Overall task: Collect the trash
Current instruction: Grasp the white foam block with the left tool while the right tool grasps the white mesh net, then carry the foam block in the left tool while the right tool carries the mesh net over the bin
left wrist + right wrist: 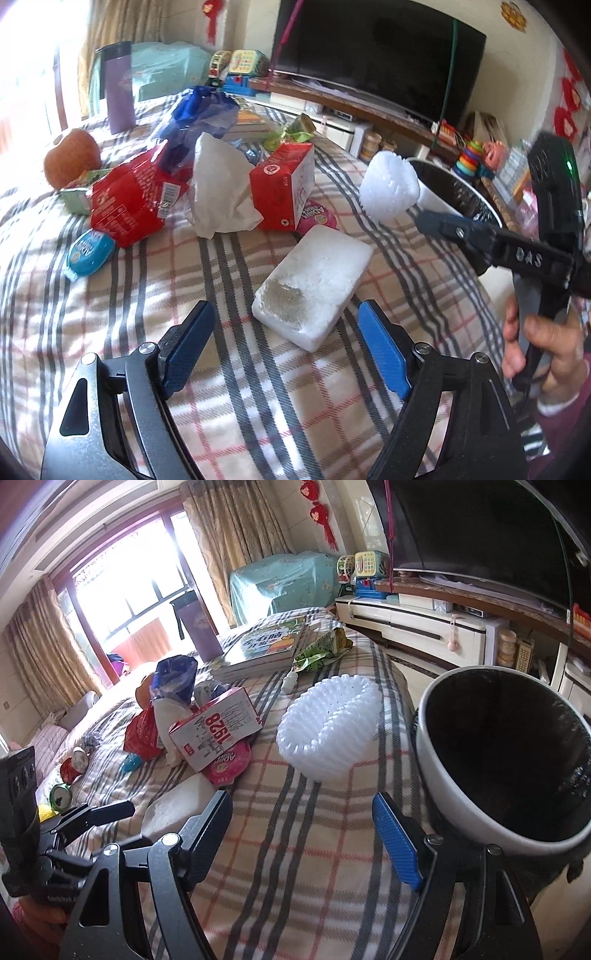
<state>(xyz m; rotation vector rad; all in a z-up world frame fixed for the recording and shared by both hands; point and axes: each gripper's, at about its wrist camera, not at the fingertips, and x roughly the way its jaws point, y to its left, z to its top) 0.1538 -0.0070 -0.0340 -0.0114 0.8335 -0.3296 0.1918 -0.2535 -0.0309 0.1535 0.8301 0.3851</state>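
Observation:
A white foam block (314, 286) lies on the plaid blanket just ahead of my open, empty left gripper (286, 314); it also shows in the right wrist view (177, 806). A white foam fruit net (330, 725) lies ahead of my open, empty right gripper (303, 805), next to the black-lined trash bin (506, 753). In the left wrist view the net (389, 186) sits by the bin (454, 192), with the right gripper (428, 221) beside it. A trash pile holds a red carton (282, 186), crumpled tissue (221, 188), red wrapper (129, 199), blue bag (195, 114).
An apple (72, 157), a purple tumbler (118, 88), books (264, 648) and a green wrapper (321, 650) lie farther back on the blanket (110, 314). A TV stand (424, 627) with a TV and toys stands beyond the bed's edge.

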